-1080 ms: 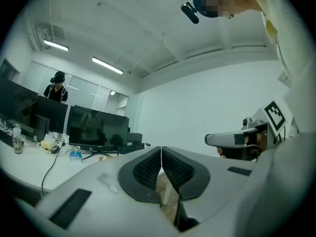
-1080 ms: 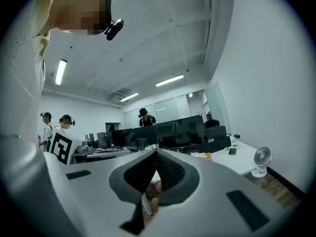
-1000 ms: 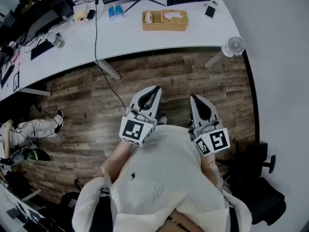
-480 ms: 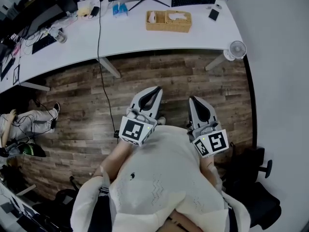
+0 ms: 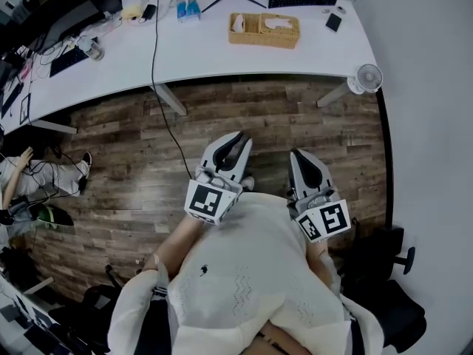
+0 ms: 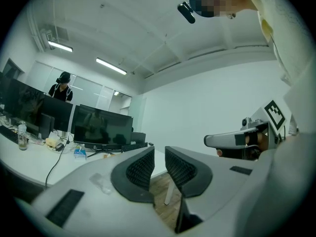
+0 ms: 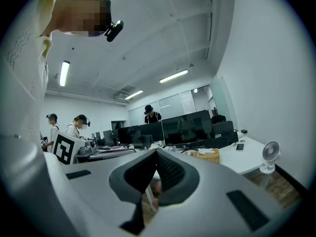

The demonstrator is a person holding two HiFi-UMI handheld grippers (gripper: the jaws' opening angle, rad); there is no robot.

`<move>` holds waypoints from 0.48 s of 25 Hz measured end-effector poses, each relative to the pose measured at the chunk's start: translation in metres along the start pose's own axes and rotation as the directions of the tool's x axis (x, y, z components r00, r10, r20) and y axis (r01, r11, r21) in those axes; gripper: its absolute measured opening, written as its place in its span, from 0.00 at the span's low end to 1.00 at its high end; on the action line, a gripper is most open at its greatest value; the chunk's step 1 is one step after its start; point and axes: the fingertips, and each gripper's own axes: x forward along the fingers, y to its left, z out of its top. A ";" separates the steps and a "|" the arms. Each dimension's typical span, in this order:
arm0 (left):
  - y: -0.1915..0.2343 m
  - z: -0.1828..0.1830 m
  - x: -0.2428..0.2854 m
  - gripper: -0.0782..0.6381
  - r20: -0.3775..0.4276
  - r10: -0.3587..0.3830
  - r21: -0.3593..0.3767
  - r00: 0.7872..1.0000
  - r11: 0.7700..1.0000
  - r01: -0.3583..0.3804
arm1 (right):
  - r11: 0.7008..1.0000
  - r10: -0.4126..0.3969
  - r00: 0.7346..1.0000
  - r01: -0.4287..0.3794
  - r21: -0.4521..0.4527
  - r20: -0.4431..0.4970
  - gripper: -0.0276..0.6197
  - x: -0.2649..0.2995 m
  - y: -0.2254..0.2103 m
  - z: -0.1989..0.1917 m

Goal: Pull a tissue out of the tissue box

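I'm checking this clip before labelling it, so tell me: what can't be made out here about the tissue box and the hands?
- The tissue box, head view: it sits far off in the wicker basket, too small to tell how much tissue sticks out.
- Same box, right gripper view: tiny and blurred beside the jaw.
- The person's hands, head view: hidden under the left gripper and right gripper.
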 end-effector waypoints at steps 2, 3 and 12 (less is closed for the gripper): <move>0.006 0.000 0.002 0.27 -0.003 0.005 -0.015 1.000 1.000 -0.005 | 1.000 0.006 1.000 -0.006 -0.001 -0.002 0.04 0.006 0.001 0.001; 0.010 -0.002 0.002 0.28 -0.011 0.005 -0.023 1.000 1.000 -0.005 | 1.000 0.005 1.000 -0.005 -0.006 -0.005 0.04 0.009 0.001 0.001; 0.038 0.006 0.030 0.28 0.008 -0.043 -0.019 0.999 0.999 0.043 | 0.999 -0.033 0.999 0.033 -0.011 -0.014 0.04 0.045 -0.009 0.008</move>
